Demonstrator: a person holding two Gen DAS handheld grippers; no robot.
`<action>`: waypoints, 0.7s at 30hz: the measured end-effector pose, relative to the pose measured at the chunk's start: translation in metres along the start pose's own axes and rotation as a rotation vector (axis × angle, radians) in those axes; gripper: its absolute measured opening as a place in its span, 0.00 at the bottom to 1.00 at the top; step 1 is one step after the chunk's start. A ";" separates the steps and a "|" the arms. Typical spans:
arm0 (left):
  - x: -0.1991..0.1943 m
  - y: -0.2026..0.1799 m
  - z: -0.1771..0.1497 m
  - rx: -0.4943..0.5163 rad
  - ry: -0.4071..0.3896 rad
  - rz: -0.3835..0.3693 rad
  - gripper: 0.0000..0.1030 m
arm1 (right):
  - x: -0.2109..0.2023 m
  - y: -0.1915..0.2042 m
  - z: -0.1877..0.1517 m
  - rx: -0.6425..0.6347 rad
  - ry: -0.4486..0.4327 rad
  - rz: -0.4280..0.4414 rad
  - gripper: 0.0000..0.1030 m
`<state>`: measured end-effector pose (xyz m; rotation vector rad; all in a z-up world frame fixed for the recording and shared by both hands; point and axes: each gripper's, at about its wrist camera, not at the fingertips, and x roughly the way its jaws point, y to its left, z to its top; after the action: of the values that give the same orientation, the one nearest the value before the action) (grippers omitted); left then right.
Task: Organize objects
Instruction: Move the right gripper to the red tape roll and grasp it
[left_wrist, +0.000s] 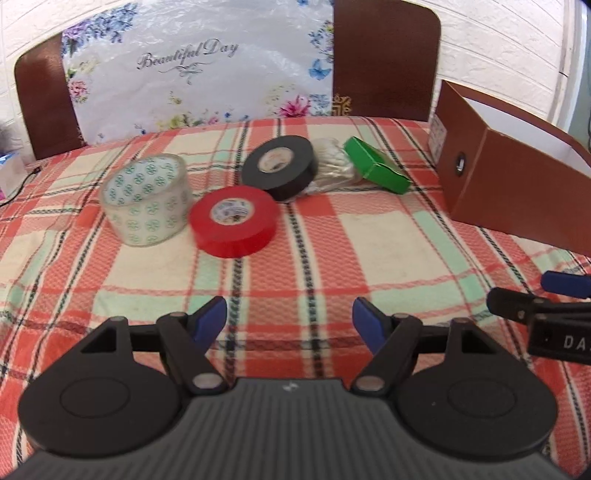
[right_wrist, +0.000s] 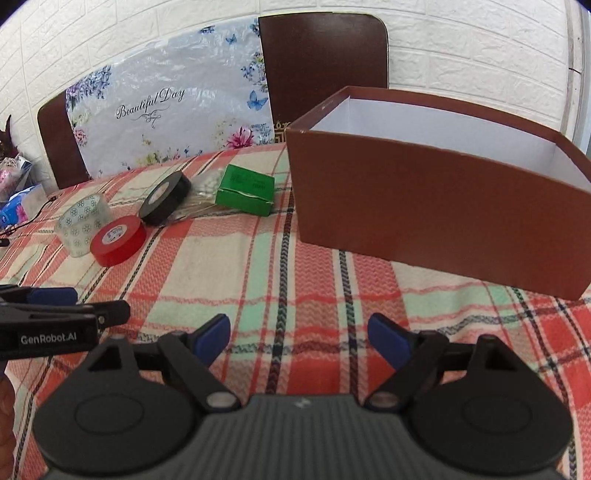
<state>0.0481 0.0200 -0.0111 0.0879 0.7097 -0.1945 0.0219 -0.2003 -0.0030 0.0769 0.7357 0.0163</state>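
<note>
— How far along are you?

— By my reckoning, barely begun. The brown box (right_wrist: 424, 199) at far right shows only white walls; its floor is hidden. Clear tape (left_wrist: 147, 201), red tape (left_wrist: 234, 225), black tape (left_wrist: 280, 166), a packet of swabs (left_wrist: 332, 166) and the green carton (left_wrist: 376, 168) all sit left of it on the checked cloth (left_wrist: 332, 258).

— Your jaws?

— My left gripper (left_wrist: 290, 319) and right gripper (right_wrist: 299, 339) stand apart, empty.

— The carton's lie?

— Flat, long axis running near-right to far-left.

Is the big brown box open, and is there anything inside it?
Open: the brown box has no lid on top, and its white inner walls show. Whether it is empty I cannot tell, because the near wall hides the bottom.
</note>
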 end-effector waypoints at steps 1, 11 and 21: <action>0.000 0.004 -0.001 0.002 -0.010 0.015 0.74 | 0.001 0.001 0.000 -0.002 0.005 -0.001 0.83; 0.014 0.095 -0.015 -0.108 -0.047 0.222 0.81 | 0.017 0.030 0.001 -0.071 0.055 0.023 0.84; 0.002 0.147 -0.034 -0.389 -0.180 0.080 0.87 | 0.053 0.145 0.016 -0.359 -0.026 0.242 0.85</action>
<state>0.0582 0.1689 -0.0355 -0.2697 0.5524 0.0147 0.0742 -0.0544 -0.0159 -0.1772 0.6843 0.3768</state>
